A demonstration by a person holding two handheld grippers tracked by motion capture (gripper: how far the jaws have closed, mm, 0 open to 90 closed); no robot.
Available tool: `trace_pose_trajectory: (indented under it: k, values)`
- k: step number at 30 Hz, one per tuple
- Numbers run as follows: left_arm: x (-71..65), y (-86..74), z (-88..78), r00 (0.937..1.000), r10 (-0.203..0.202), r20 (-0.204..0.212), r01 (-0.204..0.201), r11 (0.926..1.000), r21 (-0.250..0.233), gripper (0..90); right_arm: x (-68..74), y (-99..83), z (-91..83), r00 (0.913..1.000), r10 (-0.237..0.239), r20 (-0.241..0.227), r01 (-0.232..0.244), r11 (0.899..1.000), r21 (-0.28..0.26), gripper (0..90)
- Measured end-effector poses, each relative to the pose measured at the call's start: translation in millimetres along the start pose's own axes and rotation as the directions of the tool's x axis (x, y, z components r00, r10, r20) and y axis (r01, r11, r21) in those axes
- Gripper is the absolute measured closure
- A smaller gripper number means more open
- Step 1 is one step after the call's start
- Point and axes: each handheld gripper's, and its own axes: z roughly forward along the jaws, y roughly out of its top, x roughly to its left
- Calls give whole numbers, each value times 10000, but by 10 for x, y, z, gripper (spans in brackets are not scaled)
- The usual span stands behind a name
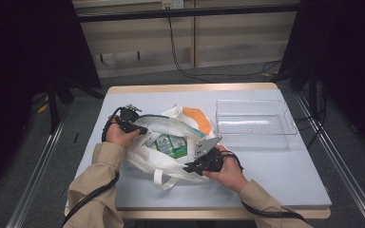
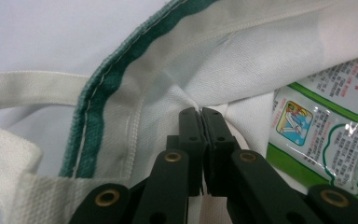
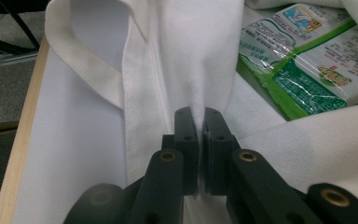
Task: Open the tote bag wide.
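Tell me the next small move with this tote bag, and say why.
Probably draw the two grippers gently apart to spread the bag's mouth. The left gripper and right gripper are each shut on a fold of the white tote bag at opposite sides, and the green packets lie inside, partly covered by cloth.

bag mouth open above packets; clear bin flanks right.
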Motion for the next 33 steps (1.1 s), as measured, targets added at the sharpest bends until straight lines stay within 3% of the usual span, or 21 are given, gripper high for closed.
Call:
trace_pose_trajectory:
  k: [4,12,17,23,28,31,33]
  values:
    - [43,-29,10,9994,-331,64,332,9993,-183,892,18,-12,-3,9999,-143,-23,144,9999,85,874]
    - [81,-33,28,9985,-550,26,551,9981,-271,894,48,-38,19,9995,-229,-220,235,9994,261,876]
    - [90,-65,-18,9985,-425,356,440,9981,-430,888,26,-14,-2,9998,-34,-199,38,9998,208,853]
    - [-6,-55,-125,9981,-218,578,262,9968,-759,773,-32,74,-84,10000,52,-3,-52,10000,80,716]
    - [-120,-38,-252,9950,-296,954,419,9908,-1290,735,-83,172,-171,10000,-19,16,19,10000,-69,660]
    - [-189,-28,-325,9944,175,1040,-32,9907,-1363,724,-133,237,-214,9999,-103,-11,103,9999,-98,641]
    - [-265,-32,-356,9926,232,1194,-59,9897,-1430,732,-175,281,-243,9999,-131,12,131,9997,-210,639]
